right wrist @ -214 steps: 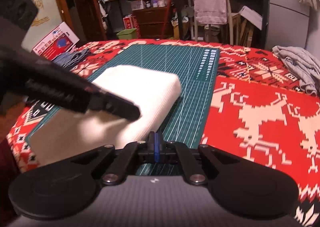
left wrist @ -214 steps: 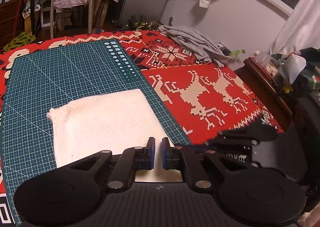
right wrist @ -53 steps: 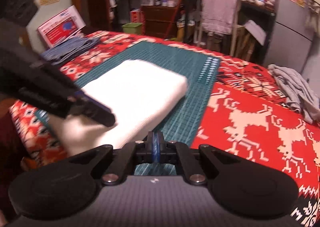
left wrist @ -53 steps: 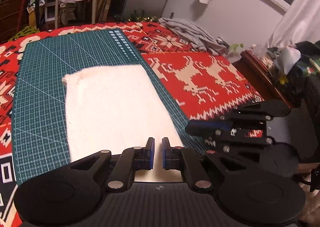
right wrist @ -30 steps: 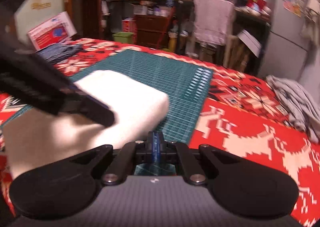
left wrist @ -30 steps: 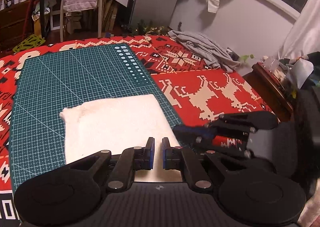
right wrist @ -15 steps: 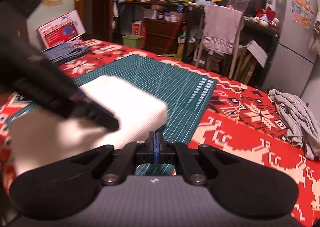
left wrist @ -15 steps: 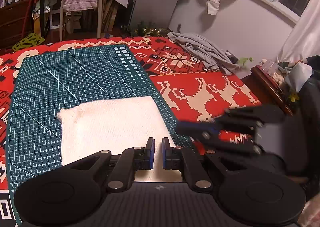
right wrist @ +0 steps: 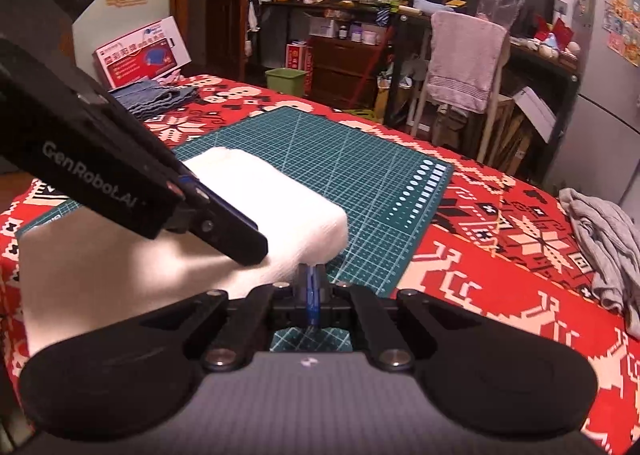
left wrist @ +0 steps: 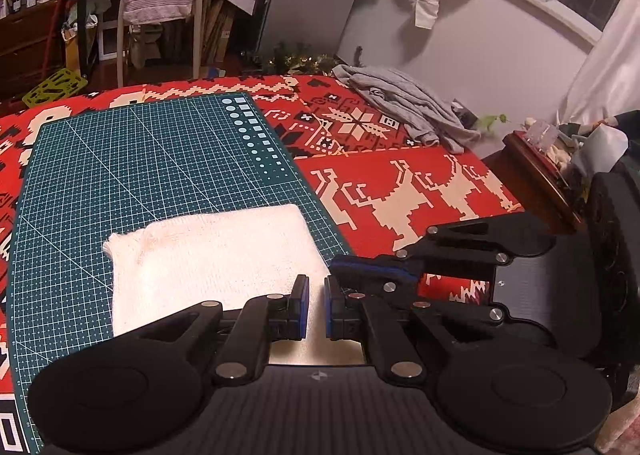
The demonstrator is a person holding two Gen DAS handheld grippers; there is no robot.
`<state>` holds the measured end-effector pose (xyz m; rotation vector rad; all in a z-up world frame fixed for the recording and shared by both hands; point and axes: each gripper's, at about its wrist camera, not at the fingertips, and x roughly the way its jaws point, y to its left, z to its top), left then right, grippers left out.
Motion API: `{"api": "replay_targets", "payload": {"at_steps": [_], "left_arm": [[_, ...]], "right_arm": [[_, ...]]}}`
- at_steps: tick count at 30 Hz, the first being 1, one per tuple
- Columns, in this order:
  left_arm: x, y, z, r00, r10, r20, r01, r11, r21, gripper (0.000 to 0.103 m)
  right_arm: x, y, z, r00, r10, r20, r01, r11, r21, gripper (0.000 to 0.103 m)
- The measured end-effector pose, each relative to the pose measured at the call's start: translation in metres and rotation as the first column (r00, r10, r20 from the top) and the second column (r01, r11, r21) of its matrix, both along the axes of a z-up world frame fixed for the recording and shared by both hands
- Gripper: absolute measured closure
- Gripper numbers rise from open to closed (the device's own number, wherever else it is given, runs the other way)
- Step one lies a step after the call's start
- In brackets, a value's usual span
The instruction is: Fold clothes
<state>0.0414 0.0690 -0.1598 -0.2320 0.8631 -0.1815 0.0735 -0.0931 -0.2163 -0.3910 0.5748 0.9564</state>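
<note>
A white folded garment lies flat on the green cutting mat. My left gripper hovers over its near edge, narrowly open, and white cloth shows through the gap. In the right wrist view the left gripper points down at the garment's top and casts a shadow on it. My right gripper is shut with its blue pads together, right at the garment's near right edge. Seen from the left wrist, the right gripper lies sideways with its tip against that edge. No cloth shows between its pads.
The mat lies on a red patterned blanket. A crumpled grey garment sits at the far right, and folded blue clothes at the far left. A chair with a pink towel stands beyond, and a wooden side table to the right.
The right gripper has moved in slightly toward the garment's right edge and now touches it. The left gripper's gap is unchanged. The garment has stayed put on the mat.
</note>
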Motion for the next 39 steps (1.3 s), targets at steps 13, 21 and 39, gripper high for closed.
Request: {"api": "replay_targets", "payload": {"at_steps": [13,21,39], "left_arm": [[-0.009,0.000,0.000,1.000,-0.004,-0.004,0.004,1.000,-0.003,0.097],[-0.015,-0.001,-0.003,1.000,-0.007,-0.008,0.007,1.000,-0.008,0.097],[-0.062,-0.010,0.000,0.997,-0.070,-0.030,0.070,0.998,-0.004,0.097]], "right_arm": [[-0.035,-0.006,0.000,0.996,0.091,-0.006,-0.091,0.995,-0.032,0.101],[-0.046,-0.007,-0.002,0.995,0.097,-0.024,-0.097,0.995,-0.033,0.101],[-0.082,-0.023,0.006,0.972,0.220,-0.082,-0.227,0.970,-0.084,0.101]]}}
